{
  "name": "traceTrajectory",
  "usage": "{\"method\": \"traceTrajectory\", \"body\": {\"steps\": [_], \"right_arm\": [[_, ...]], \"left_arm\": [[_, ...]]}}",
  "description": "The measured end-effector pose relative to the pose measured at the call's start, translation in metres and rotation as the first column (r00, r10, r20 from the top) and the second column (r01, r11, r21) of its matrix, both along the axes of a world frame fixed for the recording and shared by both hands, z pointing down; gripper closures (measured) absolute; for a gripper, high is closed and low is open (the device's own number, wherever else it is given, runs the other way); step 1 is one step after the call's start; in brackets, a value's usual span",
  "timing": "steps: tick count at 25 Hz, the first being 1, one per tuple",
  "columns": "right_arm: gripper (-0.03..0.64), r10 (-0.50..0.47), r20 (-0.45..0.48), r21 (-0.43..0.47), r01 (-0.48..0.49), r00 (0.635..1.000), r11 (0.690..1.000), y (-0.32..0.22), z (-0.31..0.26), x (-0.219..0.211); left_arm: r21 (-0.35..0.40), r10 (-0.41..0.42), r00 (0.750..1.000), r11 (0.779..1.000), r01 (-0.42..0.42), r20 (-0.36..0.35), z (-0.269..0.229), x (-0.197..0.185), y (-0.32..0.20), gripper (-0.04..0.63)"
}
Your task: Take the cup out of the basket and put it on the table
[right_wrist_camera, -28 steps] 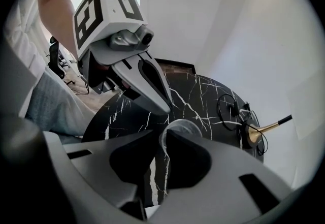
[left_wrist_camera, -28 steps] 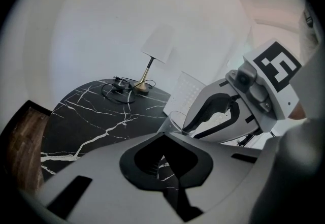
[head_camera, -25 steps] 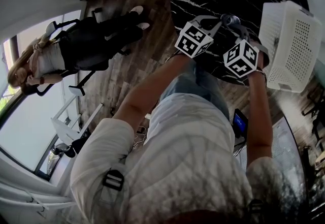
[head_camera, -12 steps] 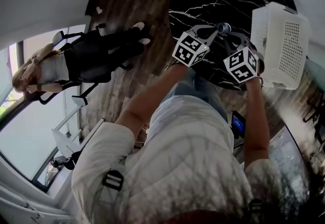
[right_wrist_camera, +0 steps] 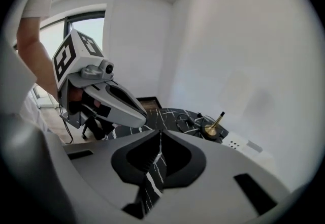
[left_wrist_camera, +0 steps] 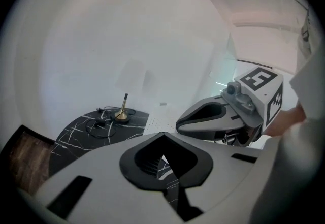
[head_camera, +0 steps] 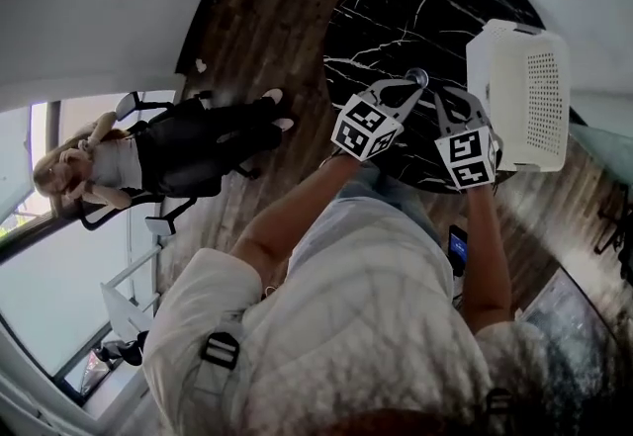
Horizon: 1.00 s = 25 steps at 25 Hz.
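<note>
Left gripper [left_wrist_camera: 162,136] and right gripper [right_wrist_camera: 159,134] were both pinched together, empty, near basket [head_camera: 539,88]; cup unseen, likely light, rigid, take rim

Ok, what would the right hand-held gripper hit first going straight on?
The way looks free: the right hand-held gripper points over the black white-veined marble table, left of the brass stand; probably the white wall first.

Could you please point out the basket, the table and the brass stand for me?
white basket [head_camera: 539,103], head view, its perforated side wall.
black marble table [head_camera: 381,19], head view, bare top.
brass stand [right_wrist_camera: 209,130], right gripper view, its round base.
</note>
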State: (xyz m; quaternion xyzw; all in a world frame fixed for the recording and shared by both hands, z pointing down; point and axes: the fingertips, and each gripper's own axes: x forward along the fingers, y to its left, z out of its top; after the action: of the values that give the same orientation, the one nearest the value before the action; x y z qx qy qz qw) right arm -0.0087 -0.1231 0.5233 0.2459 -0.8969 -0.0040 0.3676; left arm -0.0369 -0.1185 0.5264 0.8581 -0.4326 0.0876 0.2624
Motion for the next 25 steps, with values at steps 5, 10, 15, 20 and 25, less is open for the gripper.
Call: {"method": "traceTrajectory", "body": {"steps": [5,10,15,20,25], "right_arm": [[0.606,0.073,0.121,0.056,-0.08,0.99,0.995,0.013,-0.056,0.019],[0.607,0.115,0.273,0.046,-0.133,0.955,0.99,0.03,-0.107,0.037],[0.607,0.126,0.405,0.071,-0.168,0.906,0.983,0.047,-0.155,0.06],[0.607,0.136,0.57,0.012,-0.174,0.81,0.985,0.068,-0.201,0.073],[0.607,0.099,0.637,0.06,-0.177,0.764,0.982,0.081,-0.239,0.081]], "left_arm": [[0.095,0.034,0.999,0.995,-0.032,-0.017,-0.057,0.018,0.011,0.589],[0.197,0.068,0.997,0.979,-0.061,-0.027,-0.116,0.034,0.022,0.589],[0.28,0.128,0.992,0.952,-0.12,-0.01,-0.164,0.052,0.036,0.589],[0.329,0.134,0.99,0.937,-0.116,-0.032,-0.206,0.062,0.054,0.589],[0.373,0.144,0.989,0.921,-0.116,-0.047,-0.236,0.077,0.066,0.589]]}}
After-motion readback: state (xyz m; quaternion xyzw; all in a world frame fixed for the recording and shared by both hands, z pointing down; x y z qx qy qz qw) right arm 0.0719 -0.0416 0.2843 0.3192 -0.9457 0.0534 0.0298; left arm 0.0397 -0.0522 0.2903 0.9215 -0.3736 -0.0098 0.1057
